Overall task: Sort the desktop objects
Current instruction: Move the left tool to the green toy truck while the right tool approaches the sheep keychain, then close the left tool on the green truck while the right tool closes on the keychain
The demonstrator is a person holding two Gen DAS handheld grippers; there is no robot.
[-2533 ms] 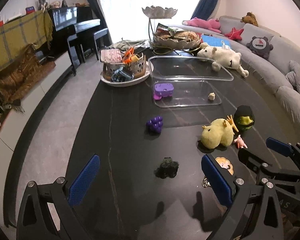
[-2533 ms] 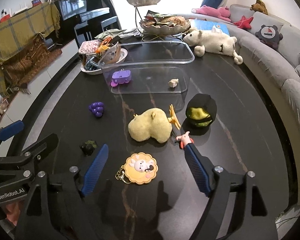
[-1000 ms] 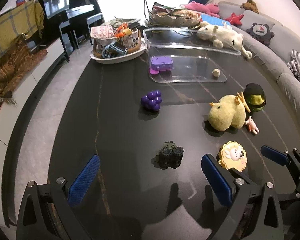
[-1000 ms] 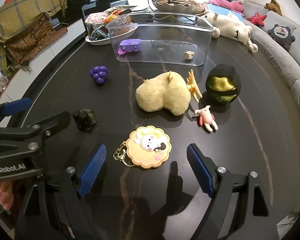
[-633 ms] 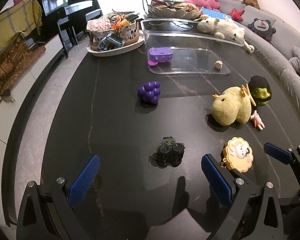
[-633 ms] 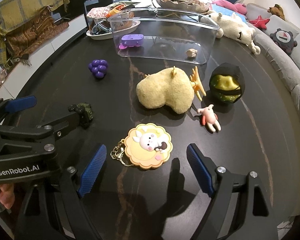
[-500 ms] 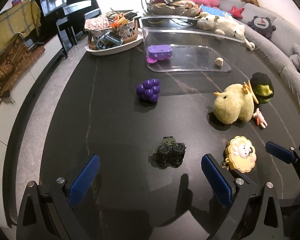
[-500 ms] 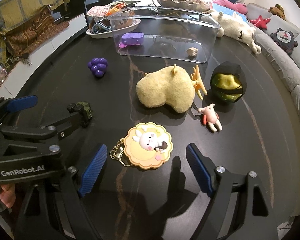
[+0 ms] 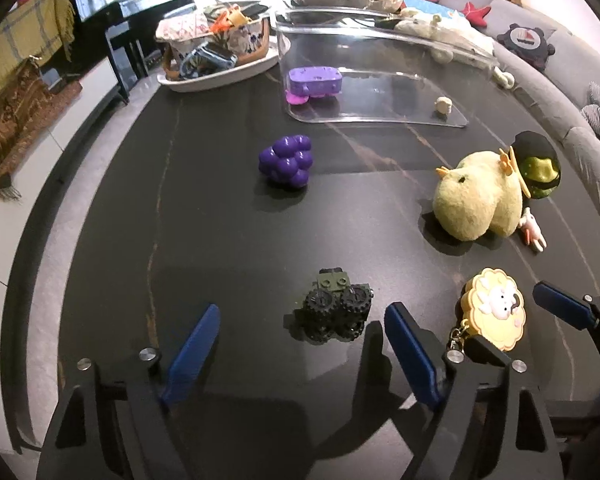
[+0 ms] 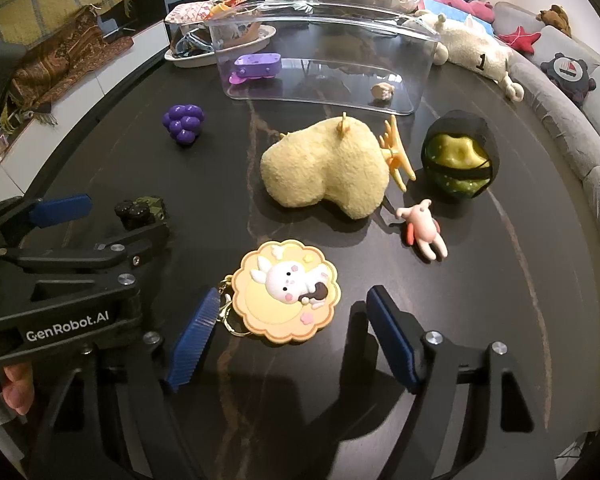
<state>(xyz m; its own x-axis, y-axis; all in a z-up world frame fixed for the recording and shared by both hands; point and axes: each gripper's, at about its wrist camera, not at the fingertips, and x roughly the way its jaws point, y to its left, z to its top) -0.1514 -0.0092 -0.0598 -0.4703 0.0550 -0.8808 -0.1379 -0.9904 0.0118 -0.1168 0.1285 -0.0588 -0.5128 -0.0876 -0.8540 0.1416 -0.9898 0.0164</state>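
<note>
The clear bin [image 10: 324,68] at the far side of the surface [image 9: 220,240] holds a purple toy [image 10: 256,66] and a small beige figure [image 10: 381,91], evidently the sorting target. Nearer than the bin lie the loose pieces: the left tool [image 9: 300,344], spread wide, brackets the black wheeled toy [image 9: 334,308], while the right tool [image 10: 290,328], equally released, frames the bunny keychain [image 10: 286,290], each apparently lined up for a pickup.

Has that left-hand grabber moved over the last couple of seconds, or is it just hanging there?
Yes. The left gripper has moved forward over the table: the little dark toy truck now lies much nearer its open jaws, and the purple grape toy looms larger.

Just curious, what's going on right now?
Left gripper open, toy truck ahead. Right gripper open, bunny keychain ahead. Nothing held, paths clear.
</note>
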